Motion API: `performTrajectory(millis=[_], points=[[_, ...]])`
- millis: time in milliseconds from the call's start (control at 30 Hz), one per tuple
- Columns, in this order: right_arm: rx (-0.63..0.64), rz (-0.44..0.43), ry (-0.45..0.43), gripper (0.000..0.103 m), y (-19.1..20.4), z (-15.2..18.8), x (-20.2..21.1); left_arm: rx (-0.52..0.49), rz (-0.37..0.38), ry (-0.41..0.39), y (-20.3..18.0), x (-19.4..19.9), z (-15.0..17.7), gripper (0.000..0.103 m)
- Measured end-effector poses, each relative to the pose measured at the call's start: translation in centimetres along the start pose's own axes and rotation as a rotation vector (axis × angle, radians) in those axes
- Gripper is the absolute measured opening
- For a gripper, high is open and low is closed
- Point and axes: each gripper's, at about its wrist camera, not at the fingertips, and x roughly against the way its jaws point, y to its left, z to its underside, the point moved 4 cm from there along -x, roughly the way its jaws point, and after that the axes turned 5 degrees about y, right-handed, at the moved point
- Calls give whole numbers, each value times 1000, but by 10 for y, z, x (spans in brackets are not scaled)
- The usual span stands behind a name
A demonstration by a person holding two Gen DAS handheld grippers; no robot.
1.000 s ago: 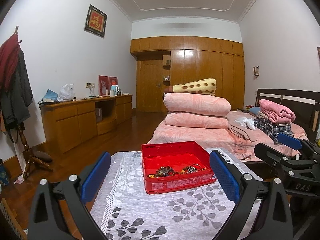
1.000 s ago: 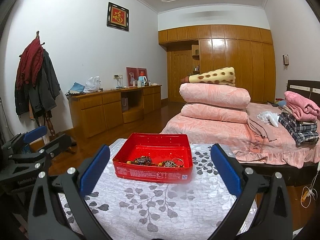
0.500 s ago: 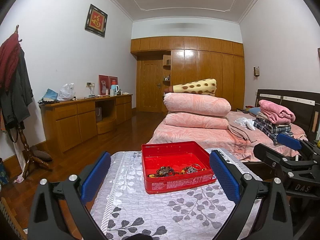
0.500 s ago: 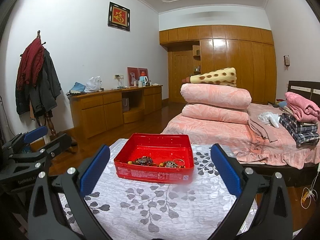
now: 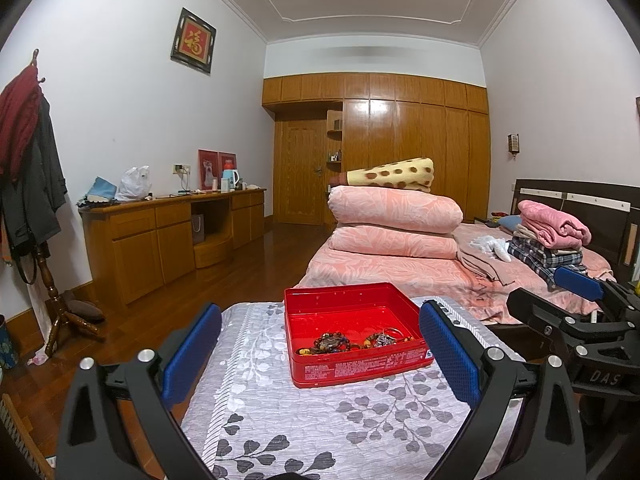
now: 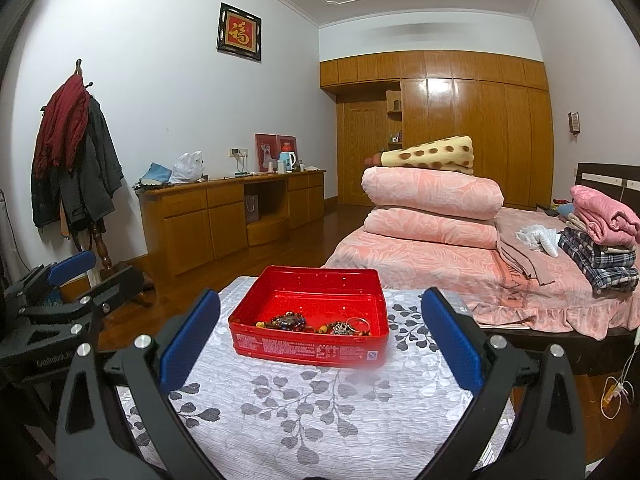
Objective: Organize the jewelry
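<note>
A shallow red tin (image 5: 352, 316) (image 6: 316, 308) sits on a table under a grey leaf-patterned cloth (image 5: 320, 420) (image 6: 312, 400). Inside lie a dark beaded bracelet (image 5: 330, 342) (image 6: 286, 322) and a tangle of silver rings and beads (image 5: 386, 337) (image 6: 348, 327). My left gripper (image 5: 320, 354) is open, held short of the tin with nothing between its blue pads. My right gripper (image 6: 316, 344) is open too, framing the tin from the near side. Each gripper shows at the edge of the other's view.
A bed (image 6: 500, 272) with stacked pink quilts and folded clothes lies behind the table on the right. A wooden cabinet (image 6: 224, 216) runs along the left wall. A coat stand (image 5: 36, 200) with jackets is at far left. White cables (image 6: 620, 388) lie on the floor at right.
Nothing of note: both grippers stay open and almost still, with only a slight drift of the views.
</note>
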Motion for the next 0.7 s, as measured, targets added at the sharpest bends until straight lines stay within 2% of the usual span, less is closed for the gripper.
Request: performTrajectory(millis=[700], points=[[0, 1, 1, 97, 2, -1, 0, -1, 1, 2, 1, -1, 0, 97]])
